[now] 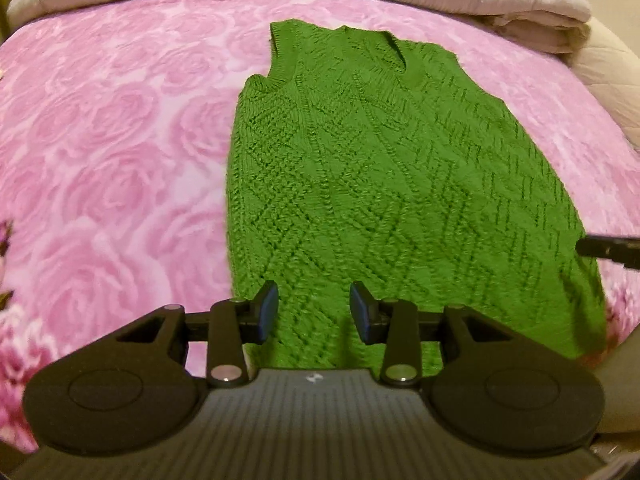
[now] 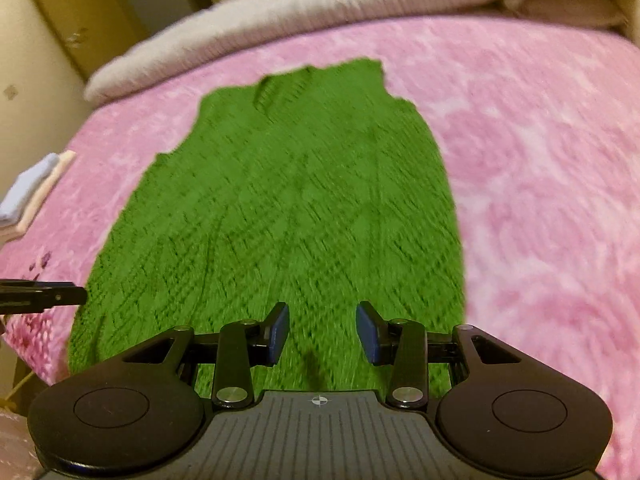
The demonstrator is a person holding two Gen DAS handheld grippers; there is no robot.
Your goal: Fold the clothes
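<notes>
A green cable-knit sleeveless vest [image 1: 380,168] lies flat on a pink rose-patterned blanket [image 1: 112,152], with its V-neck at the far end and its hem toward me. My left gripper [image 1: 314,300] stands open over the hem near the vest's left side, nothing pressed between its blue pads. The right gripper's dark tip [image 1: 608,250] pokes in at the vest's right edge. In the blurred right wrist view, my right gripper [image 2: 323,316] is open above the hem of the vest [image 2: 288,200], toward its right side. The left gripper's tip [image 2: 44,294] shows beside the vest's left edge.
A folded grey-beige quilt [image 1: 460,4] is piled along the far end of the bed, also visible as the quilt [image 2: 320,4]. A small white and blue object [image 2: 32,188] sits at the blanket's left edge, with a beige wall [image 2: 36,60] behind it. Pink blanket [image 2: 540,200] spreads on both sides of the vest.
</notes>
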